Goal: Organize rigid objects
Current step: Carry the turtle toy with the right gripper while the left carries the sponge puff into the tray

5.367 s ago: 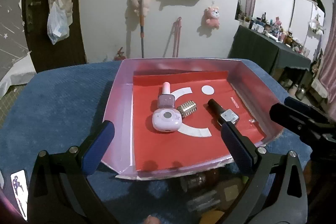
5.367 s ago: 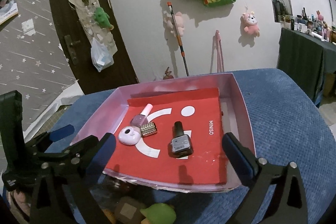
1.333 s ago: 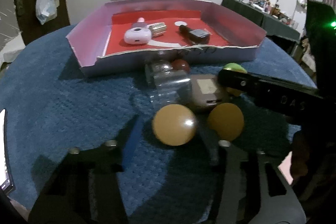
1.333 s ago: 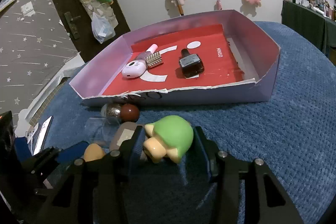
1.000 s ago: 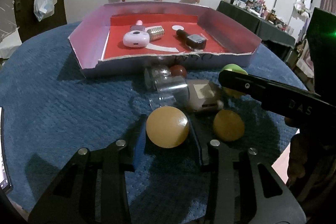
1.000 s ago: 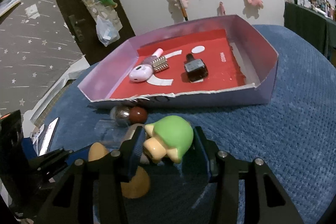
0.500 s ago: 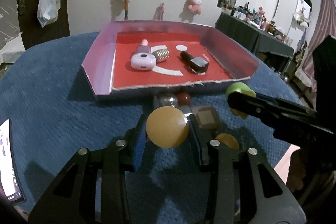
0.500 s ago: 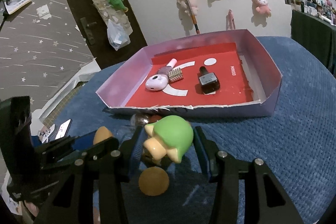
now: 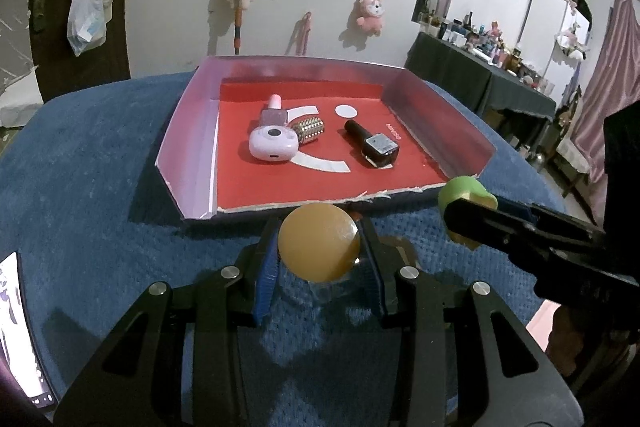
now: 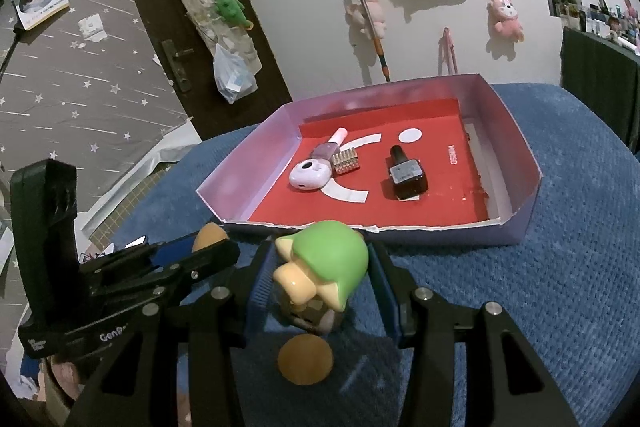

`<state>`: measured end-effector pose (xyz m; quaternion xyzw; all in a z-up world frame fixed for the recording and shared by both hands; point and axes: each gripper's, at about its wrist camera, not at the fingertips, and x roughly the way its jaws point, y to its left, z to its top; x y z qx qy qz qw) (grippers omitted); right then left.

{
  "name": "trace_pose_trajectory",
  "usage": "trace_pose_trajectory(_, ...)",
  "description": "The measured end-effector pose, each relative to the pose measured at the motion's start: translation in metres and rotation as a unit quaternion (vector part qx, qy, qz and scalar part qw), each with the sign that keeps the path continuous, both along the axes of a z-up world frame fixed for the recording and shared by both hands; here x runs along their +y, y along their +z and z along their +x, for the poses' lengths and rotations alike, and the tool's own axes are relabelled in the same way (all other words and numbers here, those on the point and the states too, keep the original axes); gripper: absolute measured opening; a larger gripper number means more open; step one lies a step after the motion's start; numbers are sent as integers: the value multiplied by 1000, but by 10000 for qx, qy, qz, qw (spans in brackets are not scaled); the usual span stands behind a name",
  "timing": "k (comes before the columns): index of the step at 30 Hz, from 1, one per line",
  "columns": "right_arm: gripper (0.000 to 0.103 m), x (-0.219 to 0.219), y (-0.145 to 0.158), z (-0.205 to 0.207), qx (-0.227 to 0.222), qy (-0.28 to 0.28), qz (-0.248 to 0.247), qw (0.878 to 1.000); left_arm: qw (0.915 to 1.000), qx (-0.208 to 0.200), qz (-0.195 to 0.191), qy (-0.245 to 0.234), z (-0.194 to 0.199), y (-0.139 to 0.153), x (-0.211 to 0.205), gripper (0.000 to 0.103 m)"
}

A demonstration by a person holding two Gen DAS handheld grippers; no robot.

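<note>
My left gripper is shut on an orange ball, held above the blue cloth just short of the tray's front wall. My right gripper is shut on a green and cream toy figure, also lifted off the cloth. The pink tray with a red liner holds a lilac round case, a pink nail polish bottle, a studded silver piece and a black bottle. A second orange ball lies on the cloth below the right gripper.
A brownish box sits on the cloth under the toy figure. A phone lies at the cloth's left edge. Behind the tray is a white wall with plush toys and a dark door. A cluttered dark table stands at right.
Both grippers have risen with their loads, the left with the orange ball and the right with the green toy. The tray now sits lower and nearer in both views.
</note>
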<state>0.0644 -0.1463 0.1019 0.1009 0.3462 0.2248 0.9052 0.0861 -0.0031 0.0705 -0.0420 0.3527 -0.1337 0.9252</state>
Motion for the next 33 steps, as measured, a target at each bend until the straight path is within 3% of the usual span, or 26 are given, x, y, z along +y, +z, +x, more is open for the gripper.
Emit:
trace_pose_trajectory(20, 50, -2, 13, 18, -88, 21, -107, 9999, 9999, 13, 49, -95, 35, 14, 0, 35)
trace_pose_trajectory(33, 50, -4, 17, 52, 49, 2, -374, 9993, 9990, 438, -23, -121, 70, 4, 7, 35)
